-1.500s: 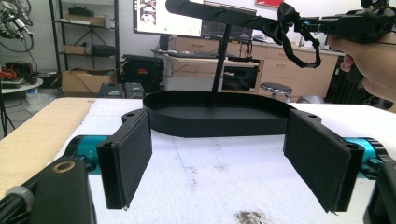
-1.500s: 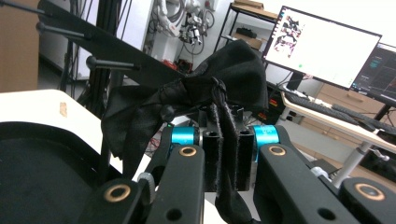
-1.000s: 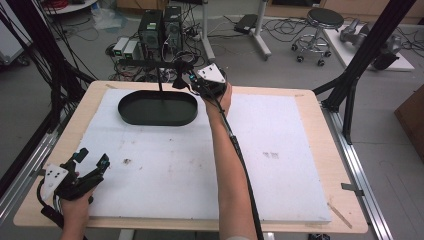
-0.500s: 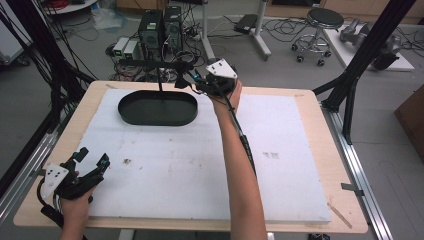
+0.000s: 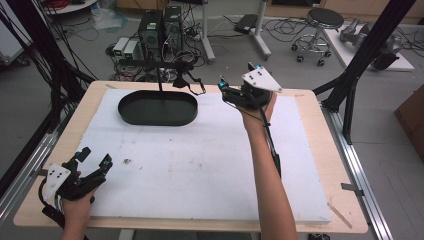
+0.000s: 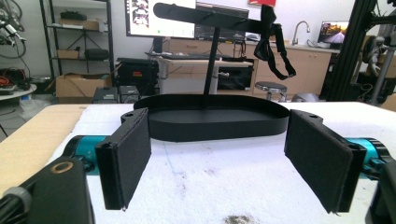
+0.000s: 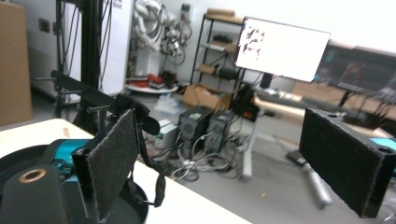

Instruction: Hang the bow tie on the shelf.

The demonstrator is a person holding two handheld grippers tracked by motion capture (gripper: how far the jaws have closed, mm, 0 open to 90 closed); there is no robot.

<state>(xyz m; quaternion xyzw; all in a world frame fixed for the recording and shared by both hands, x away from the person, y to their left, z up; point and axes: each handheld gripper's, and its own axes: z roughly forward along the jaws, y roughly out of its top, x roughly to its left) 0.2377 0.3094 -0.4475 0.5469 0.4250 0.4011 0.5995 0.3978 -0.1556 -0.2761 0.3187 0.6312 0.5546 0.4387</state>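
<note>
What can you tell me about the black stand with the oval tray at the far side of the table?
The black stand has a shallow oval tray base with a low upright rim, matte and empty as far as can be seen. A thin post rises from the tray's back and carries a flat horizontal bar. A black strap hangs from one end of the bar. The base sits flat on the white foam mat, toward its far left. Neither gripper touches it.
</note>
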